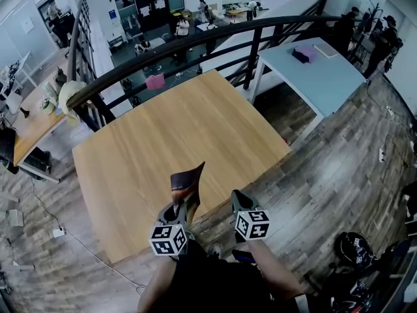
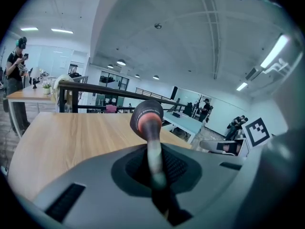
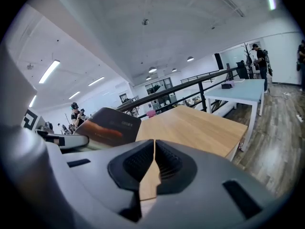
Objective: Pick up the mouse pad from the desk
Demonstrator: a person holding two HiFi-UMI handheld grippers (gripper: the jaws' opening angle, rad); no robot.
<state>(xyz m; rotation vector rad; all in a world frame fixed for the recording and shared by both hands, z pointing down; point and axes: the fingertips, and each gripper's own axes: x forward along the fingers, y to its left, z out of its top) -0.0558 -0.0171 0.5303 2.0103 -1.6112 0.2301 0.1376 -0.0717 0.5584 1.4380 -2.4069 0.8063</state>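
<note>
The mouse pad [image 1: 186, 177] is dark with a reddish-orange print. It hangs in the air above the near edge of the wooden desk [image 1: 163, 129], and my left gripper [image 1: 185, 205] is shut on its lower edge. In the left gripper view the mouse pad [image 2: 147, 119] runs edge-on out of the left gripper [image 2: 155, 168] and curls at its far end. My right gripper [image 1: 239, 197] hovers just right of it, shut with nothing between its pads. In the right gripper view the jaws of the right gripper [image 3: 154, 159] meet, and the mouse pad [image 3: 109, 126] shows to their left.
A black curved railing [image 1: 195, 44] runs behind the desk. A light blue table [image 1: 313, 70] with small items stands at the back right. Several people stand further back on the right and on a lower floor. Cables and dark gear [image 1: 355, 248] lie on the wood floor.
</note>
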